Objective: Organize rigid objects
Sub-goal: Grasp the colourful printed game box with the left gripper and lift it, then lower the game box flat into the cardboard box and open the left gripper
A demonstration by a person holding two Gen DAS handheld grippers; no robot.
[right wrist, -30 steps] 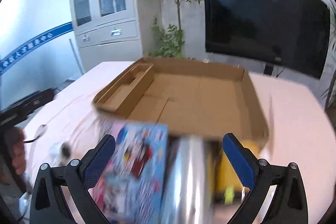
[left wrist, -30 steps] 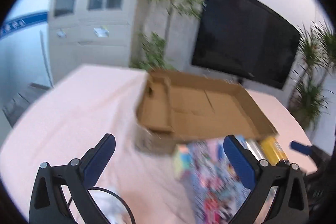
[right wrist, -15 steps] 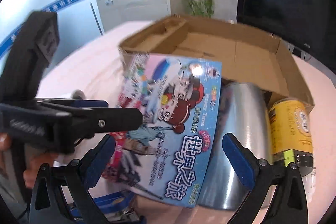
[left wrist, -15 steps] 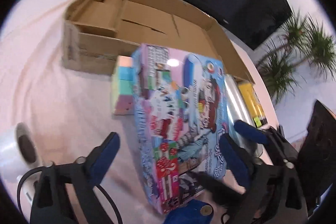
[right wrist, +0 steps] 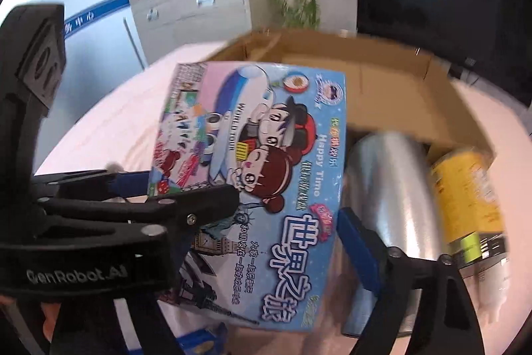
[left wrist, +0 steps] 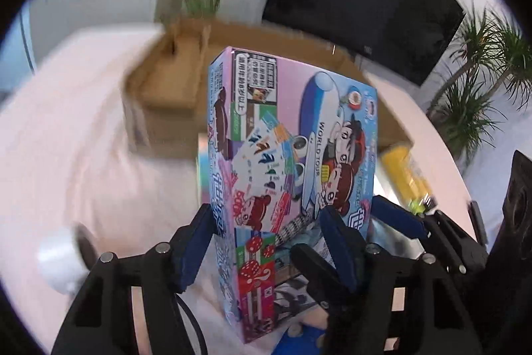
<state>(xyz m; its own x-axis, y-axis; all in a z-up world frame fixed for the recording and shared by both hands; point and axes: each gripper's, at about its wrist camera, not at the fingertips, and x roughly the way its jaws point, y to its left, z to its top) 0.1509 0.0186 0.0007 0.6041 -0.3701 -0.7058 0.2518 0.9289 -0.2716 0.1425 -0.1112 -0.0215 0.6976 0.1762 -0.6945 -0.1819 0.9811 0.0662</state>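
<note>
A colourful game box [left wrist: 299, 122] [right wrist: 266, 128] sits in front of the open cardboard box [left wrist: 166, 88] [right wrist: 382, 95], its left edge raised. My left gripper [left wrist: 266, 238] [right wrist: 186, 188] comes in from the left. Its jaws are closing, with one pad on the box's side and the other on its printed face. My right gripper [right wrist: 269, 245] is also closing, with the near end of the game box between its fingers. Its right pad [right wrist: 355, 238] lies beside the box's right edge. The other pad is hidden behind the left gripper.
A silver foil roll [right wrist: 392, 188] and a yellow can [right wrist: 465, 188] [left wrist: 405, 175] lie right of the game box. A pastel block [left wrist: 202, 162] sits behind it and a white tape roll [left wrist: 63, 258] at the left. All rest on a pink tablecloth [left wrist: 83, 155].
My left gripper has moved in and narrowed onto the game box's left edge. The box looks raised and closer than before. My right gripper's jaws have also narrowed.
</note>
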